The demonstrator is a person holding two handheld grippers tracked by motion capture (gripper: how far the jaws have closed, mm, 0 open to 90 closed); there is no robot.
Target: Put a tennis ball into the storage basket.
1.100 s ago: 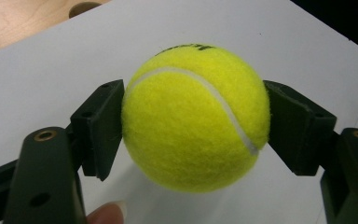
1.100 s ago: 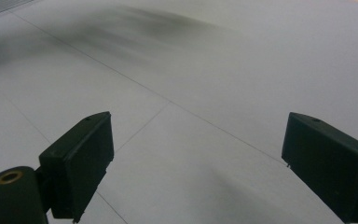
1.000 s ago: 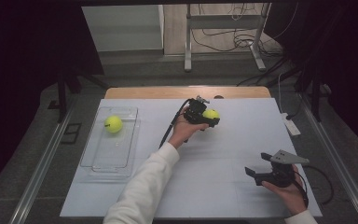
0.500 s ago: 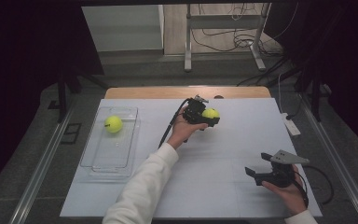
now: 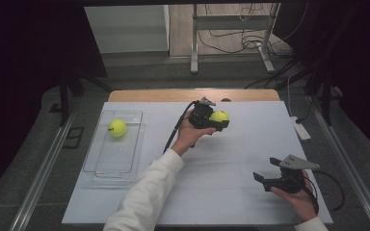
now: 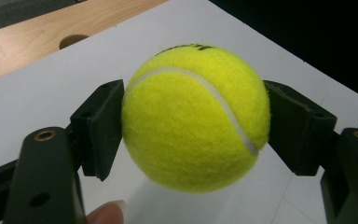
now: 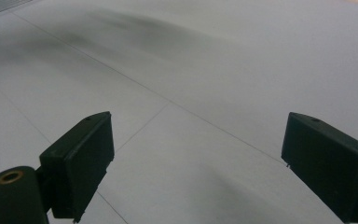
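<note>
I am pinching a tennis ball between my left gripper pads for carrying toward the clear tray, while my right gripper is idling spread.

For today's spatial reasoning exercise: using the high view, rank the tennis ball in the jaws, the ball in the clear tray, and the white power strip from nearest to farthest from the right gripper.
Measured from the right gripper:
1. White power strip, at the table's right edge, farther back.
2. Held tennis ball, mid-table, clamped in the left gripper.
3. Tray tennis ball, far left, inside the clear tray.
</note>
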